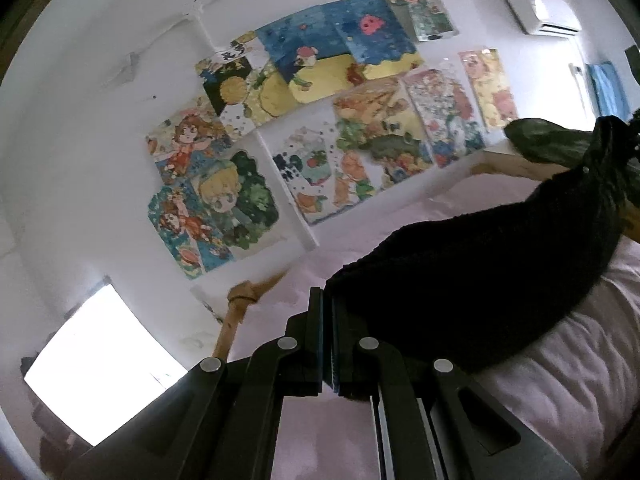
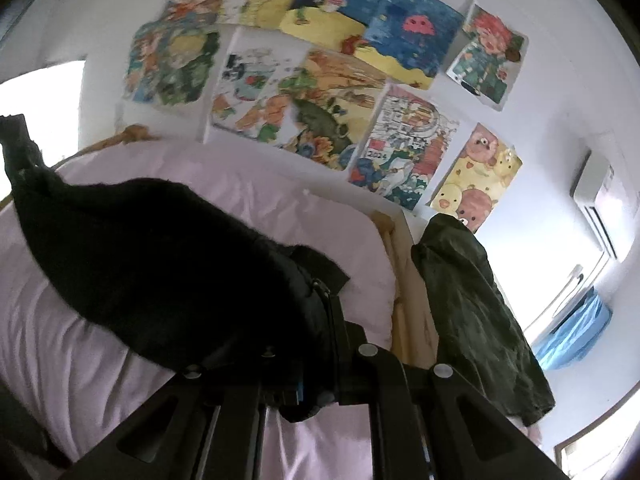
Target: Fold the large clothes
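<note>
The left hand-held gripper (image 1: 327, 312) has its jaws pressed together on an edge of the black fuzzy garment (image 1: 480, 264), which stretches toward 2 o'clock above the pink bed (image 1: 560, 380). The right hand-held gripper (image 2: 326, 304) likewise pinches the garment, which trails toward 10 o'clock. A dark green jacket (image 2: 476, 320) hangs at 3 o'clock.

The garment (image 1: 472, 272) is black, plain, with no pattern. The bedcover (image 2: 248, 184) under it is pale pink, one colour only. A second garment (image 2: 476, 320) over the bed end is dark olive green. The bed frame (image 1: 236, 312) is light wood, yellowish brown. The wall (image 1: 80, 140) is white, and the posters (image 1: 320, 120) on it are many-coloured cartoon pictures: blue, yellow, orange, green, pink. The curtain (image 2: 576, 336) is light blue. The air conditioner (image 1: 540, 10) is white. Both grippers, left (image 1: 327, 322) and right (image 2: 329, 314), are black.
</note>
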Motion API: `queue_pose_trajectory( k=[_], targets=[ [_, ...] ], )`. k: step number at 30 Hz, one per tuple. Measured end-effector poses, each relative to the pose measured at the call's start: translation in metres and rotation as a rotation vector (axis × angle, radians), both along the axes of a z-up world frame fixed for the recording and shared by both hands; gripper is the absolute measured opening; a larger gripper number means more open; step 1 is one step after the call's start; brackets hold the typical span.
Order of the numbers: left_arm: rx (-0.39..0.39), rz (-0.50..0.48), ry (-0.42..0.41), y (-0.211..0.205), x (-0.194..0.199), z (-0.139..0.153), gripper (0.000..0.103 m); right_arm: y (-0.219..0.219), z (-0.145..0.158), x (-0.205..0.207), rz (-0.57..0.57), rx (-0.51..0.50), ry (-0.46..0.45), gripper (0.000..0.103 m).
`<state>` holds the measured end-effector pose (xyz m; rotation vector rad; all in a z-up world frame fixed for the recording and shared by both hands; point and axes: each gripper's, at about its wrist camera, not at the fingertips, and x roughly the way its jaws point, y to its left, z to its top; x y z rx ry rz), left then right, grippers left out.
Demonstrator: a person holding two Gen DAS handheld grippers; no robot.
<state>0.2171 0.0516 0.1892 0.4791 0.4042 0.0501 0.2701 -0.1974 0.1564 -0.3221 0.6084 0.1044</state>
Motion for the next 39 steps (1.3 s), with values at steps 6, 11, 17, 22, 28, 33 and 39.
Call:
queue_pose_trajectory(
  k=[6,11,17,22,28,33,39],
  targets=[
    [0.024,0.067,-0.009,-0.005,0.070,0.000,0.003,-0.012,-0.010,0.070,-0.054,0.048,-0.003,0.009],
    [0.012,0.119,-0.012,-0.001,0.127,-0.015,0.003,-0.019,-0.026,0.123,-0.067,0.065,0.014,0.010],
    [-0.037,0.138,0.001,0.009,0.190,-0.049,0.003,-0.019,-0.065,0.181,-0.056,0.023,0.044,0.010],
    [-0.062,0.134,0.053,0.014,0.237,-0.086,0.003,-0.025,-0.105,0.222,-0.059,0.012,0.114,0.011],
    [-0.059,0.128,0.114,0.022,0.272,-0.121,0.003,-0.022,-0.138,0.251,-0.048,-0.015,0.170,0.012],
    [-0.097,0.137,0.178,0.027,0.295,-0.150,0.003,-0.021,-0.159,0.266,-0.044,-0.039,0.206,0.012],
    [-0.110,0.144,0.240,0.028,0.308,-0.172,0.003,-0.017,-0.178,0.267,-0.038,-0.085,0.203,0.020]
  ],
)
